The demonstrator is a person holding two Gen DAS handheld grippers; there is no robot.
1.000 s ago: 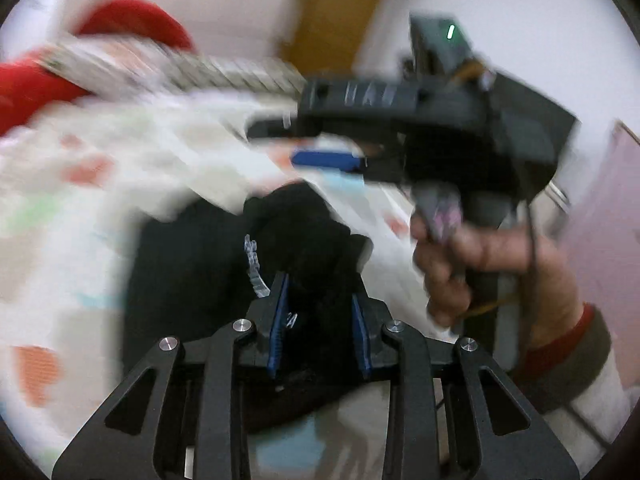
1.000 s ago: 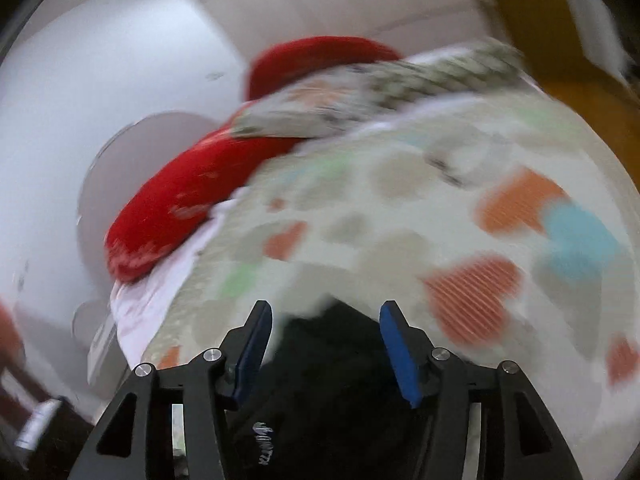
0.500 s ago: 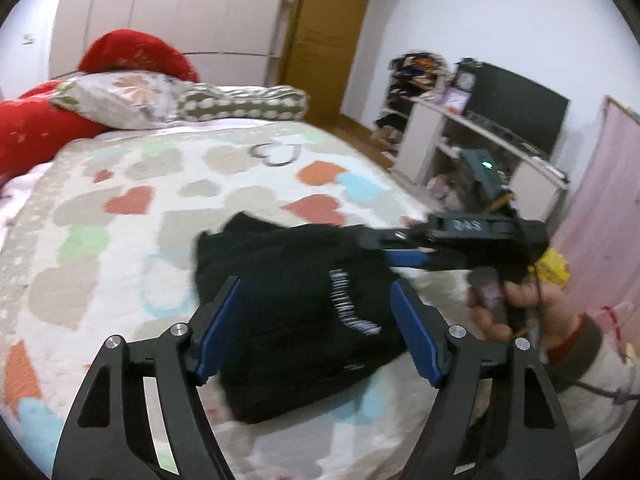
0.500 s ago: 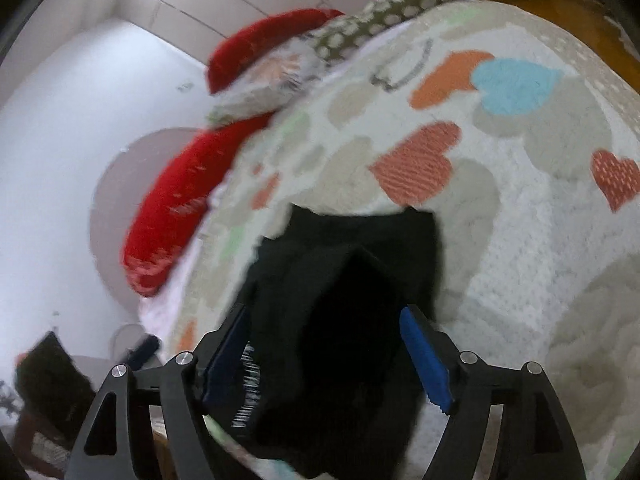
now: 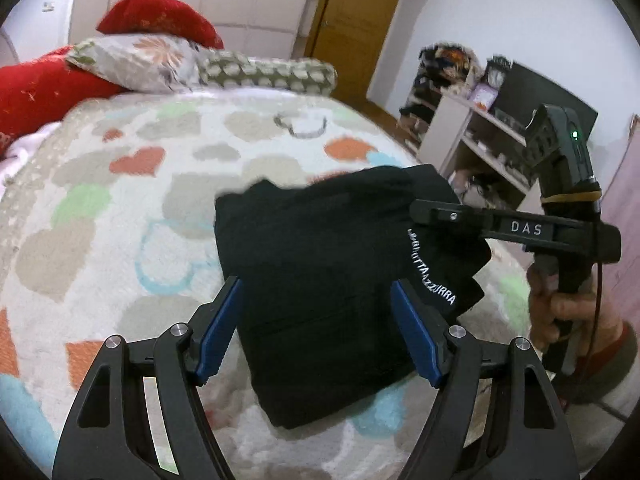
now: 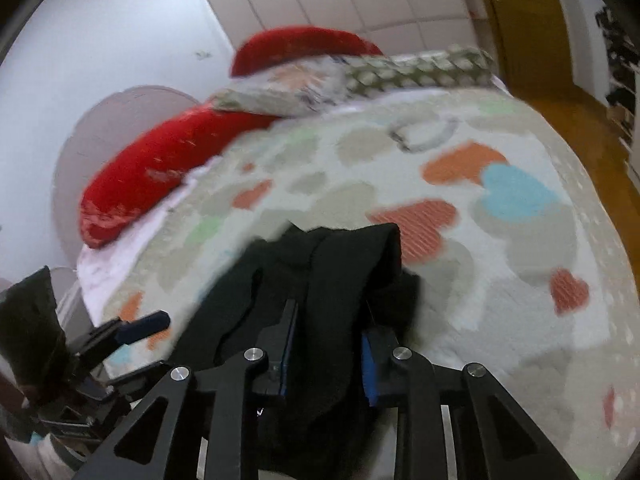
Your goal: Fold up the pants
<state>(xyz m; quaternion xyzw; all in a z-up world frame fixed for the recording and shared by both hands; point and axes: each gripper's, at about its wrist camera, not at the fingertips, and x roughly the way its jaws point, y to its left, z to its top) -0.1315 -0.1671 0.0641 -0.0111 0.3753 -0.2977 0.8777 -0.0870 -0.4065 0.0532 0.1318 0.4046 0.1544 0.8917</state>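
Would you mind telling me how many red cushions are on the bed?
2: one red cushion stands behind the floral pillow at the head; the other lies along the bed's left side. More may be hidden.

Both wrist views close, sharing pants, bed

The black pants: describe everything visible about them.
The black pants are soft dark cloth folded into a thick, roughly square bundle with white lettering along one edge. They lie on the heart-patterned bedspread. The right gripper is shut on a raised fold at their edge. The left gripper is open, its blue pads either side of the bundle, apparently not pinching it.
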